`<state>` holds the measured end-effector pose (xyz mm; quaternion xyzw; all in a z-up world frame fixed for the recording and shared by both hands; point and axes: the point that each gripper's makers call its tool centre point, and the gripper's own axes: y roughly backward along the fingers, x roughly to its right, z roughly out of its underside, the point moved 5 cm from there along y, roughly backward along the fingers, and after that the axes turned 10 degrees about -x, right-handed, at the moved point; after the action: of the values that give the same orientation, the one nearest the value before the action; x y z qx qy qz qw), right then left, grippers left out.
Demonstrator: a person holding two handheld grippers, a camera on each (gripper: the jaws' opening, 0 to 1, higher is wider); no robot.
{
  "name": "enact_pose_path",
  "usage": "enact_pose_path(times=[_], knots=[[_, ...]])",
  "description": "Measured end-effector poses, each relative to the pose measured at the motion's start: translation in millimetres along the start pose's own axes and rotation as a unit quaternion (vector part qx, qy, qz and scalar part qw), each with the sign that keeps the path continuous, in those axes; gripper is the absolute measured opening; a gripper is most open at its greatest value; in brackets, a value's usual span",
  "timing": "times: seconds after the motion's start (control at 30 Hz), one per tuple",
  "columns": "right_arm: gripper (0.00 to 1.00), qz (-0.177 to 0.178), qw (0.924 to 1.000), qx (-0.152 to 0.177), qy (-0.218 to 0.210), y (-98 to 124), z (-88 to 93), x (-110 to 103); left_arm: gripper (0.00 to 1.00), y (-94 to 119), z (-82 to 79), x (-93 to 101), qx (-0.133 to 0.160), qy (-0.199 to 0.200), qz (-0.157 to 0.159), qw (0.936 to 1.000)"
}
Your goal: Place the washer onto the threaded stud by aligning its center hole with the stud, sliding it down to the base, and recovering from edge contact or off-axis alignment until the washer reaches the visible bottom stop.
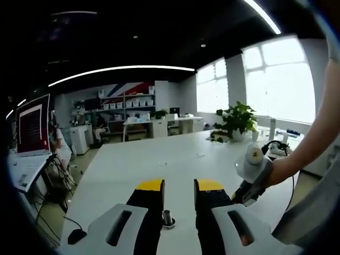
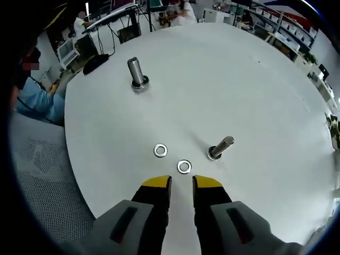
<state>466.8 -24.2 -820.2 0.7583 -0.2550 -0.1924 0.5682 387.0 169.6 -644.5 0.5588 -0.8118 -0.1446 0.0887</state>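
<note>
Silver washers (image 2: 184,167), white table (image 2: 239,85), yellow-tipped fingers (image 2: 155,182)

- The counter (image 2: 255,95) looks like a smooth white laminate, matt with a soft sheen.
- Both washers, one (image 2: 160,150) at about 11 o'clock from the right claw (image 2: 181,182) and the other (image 2: 184,167) right at its tips, are shiny bare metal.
- The two studs (image 2: 137,71) (image 2: 220,147) are dull grey metal with ribbed threads.
- Claw tips are matt yellow over black, and the bodies look like pale grey plastic.
- The chair seat (image 2: 42,175) at 8 o'clock is a grey mesh fabric.

left hand-held gripper (image 1: 179,186) jaws parted, threaded stud (image 1: 168,218) between
</note>
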Motion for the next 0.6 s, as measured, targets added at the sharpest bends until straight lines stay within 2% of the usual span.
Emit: enact_pose_path(times=[0.6], knots=[[0.18,-0.001,1.0000,-0.007,0.005,-6.6,-3.5,0.6,0.20,0.8,-0.1,-1.1,0.000,0.000,-0.002,1.0000]])
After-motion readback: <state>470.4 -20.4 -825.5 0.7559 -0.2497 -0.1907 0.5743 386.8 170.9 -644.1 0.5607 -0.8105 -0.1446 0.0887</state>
